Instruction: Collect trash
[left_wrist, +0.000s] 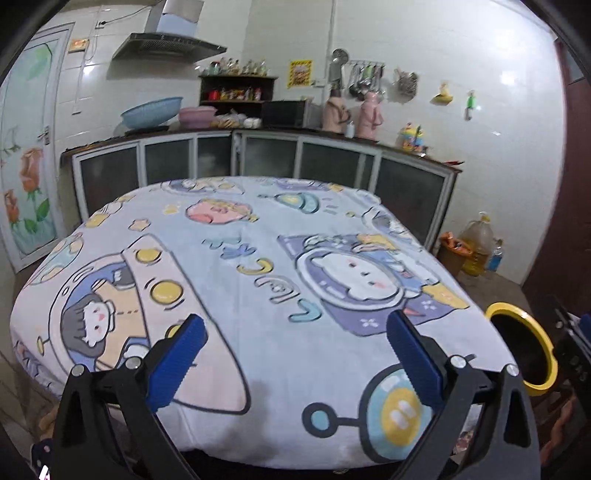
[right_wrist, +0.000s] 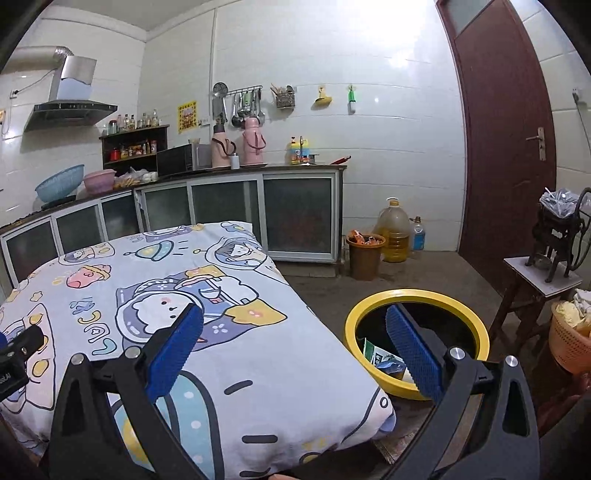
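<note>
A black bin with a yellow rim (right_wrist: 417, 295) stands on the floor right of the table; it also shows at the right edge of the left wrist view (left_wrist: 546, 354). Green-white and blue wrappers (right_wrist: 380, 356) lie inside it. My left gripper (left_wrist: 295, 328) is open and empty above the near part of the cartoon-print tablecloth (left_wrist: 240, 295). My right gripper (right_wrist: 295, 325) is open and empty, its left finger over the table's near right corner (right_wrist: 295, 369) and its right finger (right_wrist: 413, 347) over the bin's mouth. No trash shows on the cloth.
A brown bin with orange wrappers (right_wrist: 365, 254) and an oil jug (right_wrist: 395, 232) stand by the cabinets (right_wrist: 236, 206). A stool with a hand-cranked machine (right_wrist: 550, 251) and an orange basket (right_wrist: 570, 339) are at the right, near a dark red door (right_wrist: 506, 129).
</note>
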